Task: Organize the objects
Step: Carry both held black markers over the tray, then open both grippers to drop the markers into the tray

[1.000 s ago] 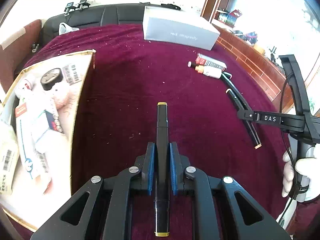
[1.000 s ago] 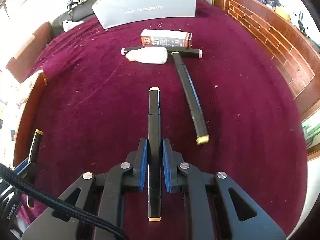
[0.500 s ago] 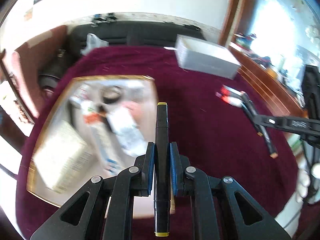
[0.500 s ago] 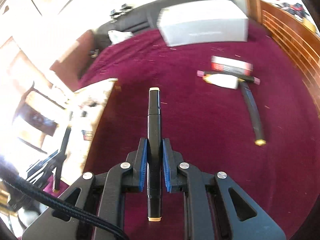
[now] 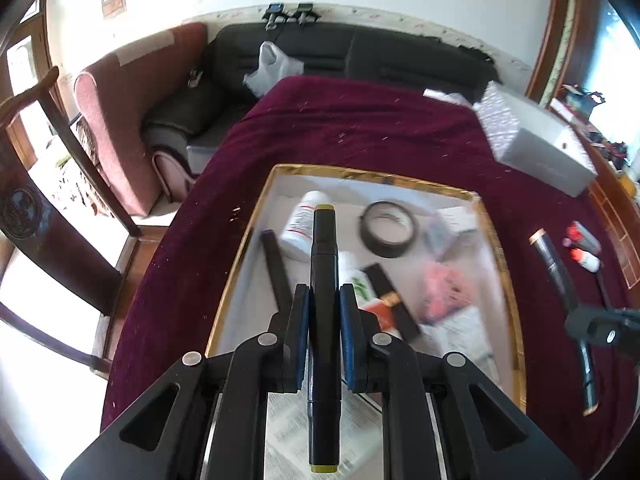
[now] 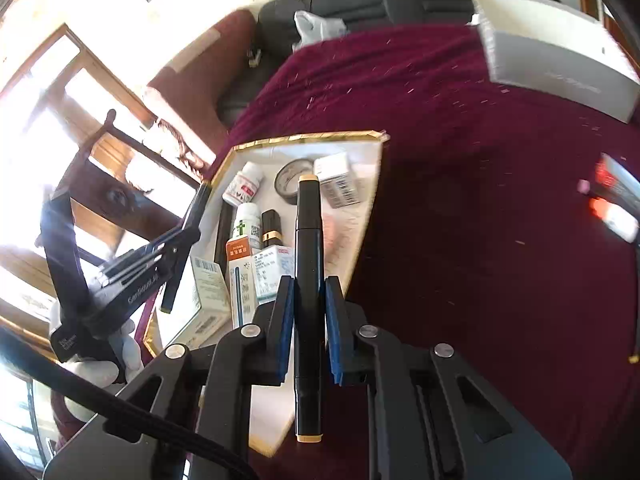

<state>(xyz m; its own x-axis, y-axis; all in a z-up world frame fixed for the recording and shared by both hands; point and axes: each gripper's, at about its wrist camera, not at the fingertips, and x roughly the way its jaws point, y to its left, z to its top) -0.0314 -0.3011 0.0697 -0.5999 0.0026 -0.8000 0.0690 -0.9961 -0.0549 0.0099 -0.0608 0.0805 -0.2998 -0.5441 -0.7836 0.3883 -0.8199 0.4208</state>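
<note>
Left wrist view: the left gripper [image 5: 324, 312] pinches a black marker [image 5: 323, 264] between its blue pads, olive caps at both ends, and hangs over the gold-rimmed tray [image 5: 240, 256]. Below lie a white bottle [image 5: 298, 228], a tape roll [image 5: 389, 229], another marker [image 5: 278, 272] and cartons, partly blurred. To set this one down well, aim for the bare strip along the tray's left wall, lower until the marker lies nearly flat, then part the pads. More markers [image 5: 554, 264] wait on the red cloth [image 5: 360, 136] to the right.

Right wrist view: the right gripper [image 6: 307, 308] is clamped on a second black marker [image 6: 308, 240] with tan caps, over the tray's near right edge [image 6: 370, 208]. The left gripper [image 6: 168, 248] is already at the far side, so I would place one at a time and keep the right marker clear of the rim. Free floor looks scarce here, though blur makes that uncertain; laying it alongside the cartons [image 6: 266, 268] seems safest.
</note>
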